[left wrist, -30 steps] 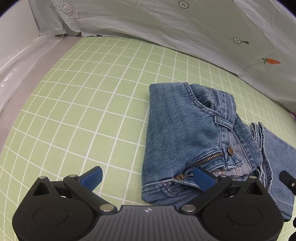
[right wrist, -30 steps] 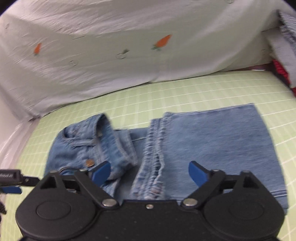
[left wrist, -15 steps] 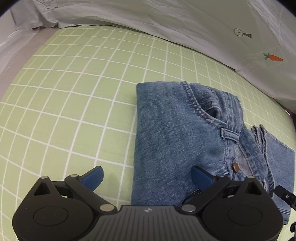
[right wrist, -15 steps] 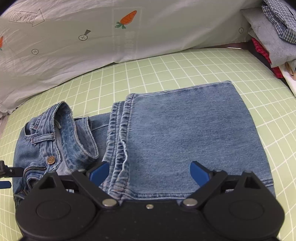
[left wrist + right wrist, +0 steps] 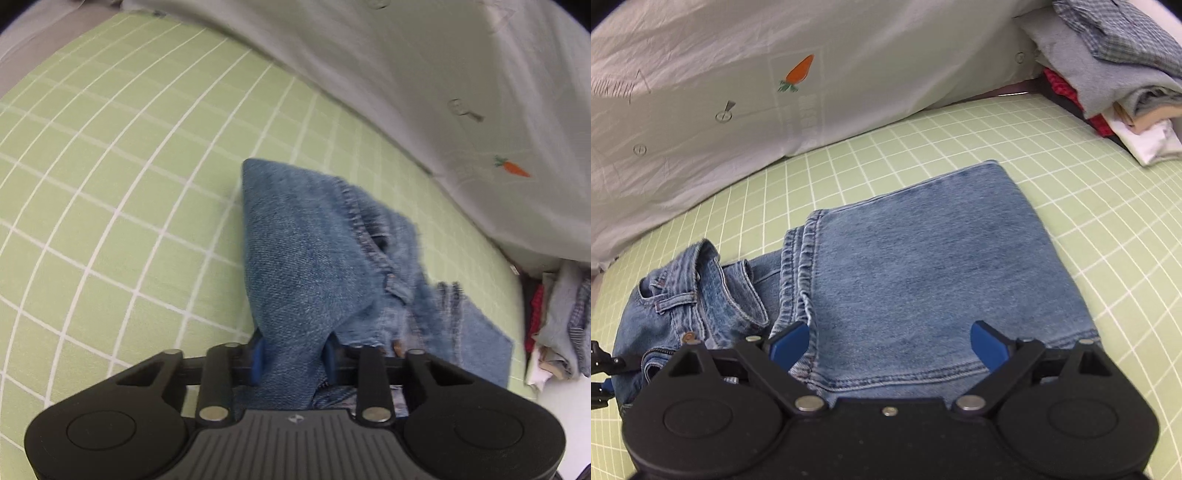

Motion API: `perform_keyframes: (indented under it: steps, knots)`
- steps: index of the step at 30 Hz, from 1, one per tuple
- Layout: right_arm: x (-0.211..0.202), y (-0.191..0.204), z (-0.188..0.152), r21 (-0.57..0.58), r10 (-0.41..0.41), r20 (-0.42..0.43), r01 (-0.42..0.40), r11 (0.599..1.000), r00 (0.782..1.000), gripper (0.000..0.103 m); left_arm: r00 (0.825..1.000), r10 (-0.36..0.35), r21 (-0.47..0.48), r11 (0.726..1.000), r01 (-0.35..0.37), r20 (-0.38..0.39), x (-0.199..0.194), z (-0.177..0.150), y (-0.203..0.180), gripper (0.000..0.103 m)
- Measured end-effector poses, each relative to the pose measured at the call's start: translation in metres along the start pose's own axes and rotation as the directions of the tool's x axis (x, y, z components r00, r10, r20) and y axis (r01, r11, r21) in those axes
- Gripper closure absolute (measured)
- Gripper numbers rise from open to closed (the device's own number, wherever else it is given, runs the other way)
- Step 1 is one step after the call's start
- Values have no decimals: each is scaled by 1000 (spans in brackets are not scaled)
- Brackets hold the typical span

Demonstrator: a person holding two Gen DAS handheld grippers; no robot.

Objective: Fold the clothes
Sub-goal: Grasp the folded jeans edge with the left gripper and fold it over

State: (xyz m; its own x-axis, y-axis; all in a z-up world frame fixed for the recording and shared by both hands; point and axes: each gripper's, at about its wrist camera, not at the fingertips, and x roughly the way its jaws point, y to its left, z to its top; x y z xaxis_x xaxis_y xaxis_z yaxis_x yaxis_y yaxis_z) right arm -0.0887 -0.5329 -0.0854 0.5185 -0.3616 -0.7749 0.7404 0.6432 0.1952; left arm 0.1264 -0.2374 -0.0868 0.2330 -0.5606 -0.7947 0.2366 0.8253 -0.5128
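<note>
Jeans (image 5: 923,280) lie folded on the green grid mat (image 5: 110,184) covering the bench, waistband end to the left in the right wrist view, folded leg panel to the right.

Left tongs (image 5: 293,356): narrow and closing, blue pads (image 5: 258,356) on either side of a raised fold of denim at the waistband end. The cloth bunches up between them and rises in a ridge away from the camera. Pads appear to press on the fabric, though motion blur in this view makes the contact hard to confirm. In the right wrist view a bit of the left tongs shows at the far left edge, at the zipper corner of the jeans.

Right tongs (image 5: 890,347): wide apart, nothing gripped. They hover over the near hem of the folded leg panel; left pad sits above the stacked hem seams, right pad above the panel's right near corner. Whether the pads touch the denim cannot be told.

White sheet with carrot prints (image 5: 798,70) along the back of the mat. A pile of folded clothes (image 5: 1115,62) sits at the mat's far right corner, well apart from the jeans.
</note>
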Motion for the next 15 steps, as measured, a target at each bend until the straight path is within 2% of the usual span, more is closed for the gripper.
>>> perform_keyframes:
  steps: [3,7,11,15]
  knots:
    - [-14,-16,-8,28,-13,20,13,1000,1000,8,996,-76,62,995,74,41,-22,-5,-32,82]
    - [-26,-42,-17,81,-7,16,6,997,1000,8,990,-126,168,979,113,67,-35,-19,-90,82]
    - [-31,-70,-18,123,19,4,-20,992,1000,8,987,-152,220,966,137,51,-25,-31,-140,82]
    - [-30,-92,-5,95,14,8,-15,995,1000,8,985,-170,252,954,162,10,-4,-45,-180,82]
